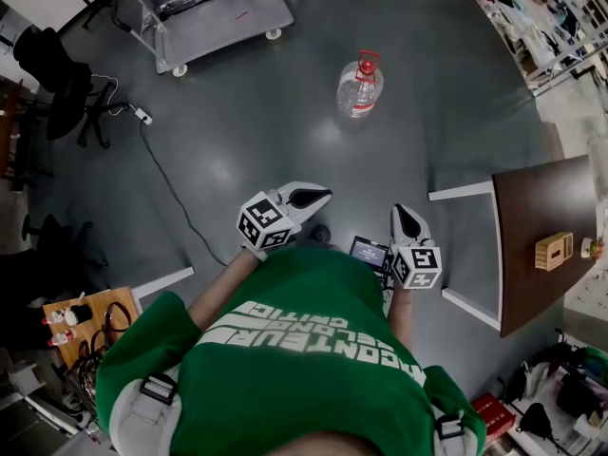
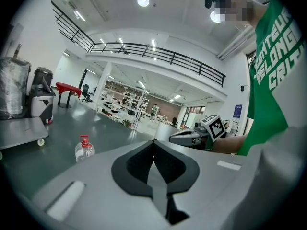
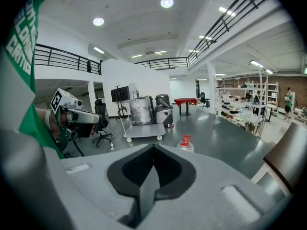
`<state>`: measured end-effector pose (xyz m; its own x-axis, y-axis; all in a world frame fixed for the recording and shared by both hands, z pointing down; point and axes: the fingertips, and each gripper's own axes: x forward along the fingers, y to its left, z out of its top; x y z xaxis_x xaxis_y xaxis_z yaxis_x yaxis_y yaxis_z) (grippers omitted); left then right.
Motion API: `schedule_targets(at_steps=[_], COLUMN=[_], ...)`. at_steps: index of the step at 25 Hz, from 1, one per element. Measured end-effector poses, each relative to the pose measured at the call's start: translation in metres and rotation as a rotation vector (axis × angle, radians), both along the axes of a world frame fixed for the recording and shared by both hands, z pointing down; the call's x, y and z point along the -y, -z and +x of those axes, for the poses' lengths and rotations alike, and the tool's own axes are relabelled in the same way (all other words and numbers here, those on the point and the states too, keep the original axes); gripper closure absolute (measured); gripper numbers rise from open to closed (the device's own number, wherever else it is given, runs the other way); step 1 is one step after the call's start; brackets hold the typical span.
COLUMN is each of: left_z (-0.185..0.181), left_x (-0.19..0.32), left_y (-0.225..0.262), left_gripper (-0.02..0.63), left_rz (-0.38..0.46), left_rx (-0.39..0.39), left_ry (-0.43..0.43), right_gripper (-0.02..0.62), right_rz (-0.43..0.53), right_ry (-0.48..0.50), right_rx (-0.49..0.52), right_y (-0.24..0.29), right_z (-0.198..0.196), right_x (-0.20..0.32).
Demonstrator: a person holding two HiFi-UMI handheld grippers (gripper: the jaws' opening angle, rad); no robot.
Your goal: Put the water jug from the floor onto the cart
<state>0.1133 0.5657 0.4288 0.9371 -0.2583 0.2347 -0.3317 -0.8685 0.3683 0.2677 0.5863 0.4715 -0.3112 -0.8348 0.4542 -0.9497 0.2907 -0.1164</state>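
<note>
Water jug (image 1: 360,87) stands on the floor (image 1: 285,131), upper centre; cart (image 1: 220,25) at upper left. Left gripper (image 1: 309,198) and right gripper (image 1: 407,219), mid-frame, are closed and empty; probably best opened before reaching the jug.

I see my right gripper (image 3: 153,150) with its jaws pressed together and nothing between them. Beyond their tips, slightly right, the water jug (image 3: 185,144) stands upright on the grey floor (image 3: 225,138). The cart (image 3: 144,130) sits farther off to its left with a wrapped load (image 3: 140,110), and the left gripper (image 3: 76,116) hangs at the near left.
</note>
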Motion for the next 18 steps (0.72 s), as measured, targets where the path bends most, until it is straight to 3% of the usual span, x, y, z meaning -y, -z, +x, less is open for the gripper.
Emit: schedule_targets(at_steps=[18], left_z=[0.028], left_x=[0.006], left_y=[-0.015], left_gripper=[0.591], left_rz=[-0.035], left_rx=[0.016], left_ry=[0.034], right_gripper=[0.601], right_rz=[-0.024], right_ry=[0.022], right_rx=[0.021], right_y=[-0.016], right_z=[0.032], right_x=[0.018])
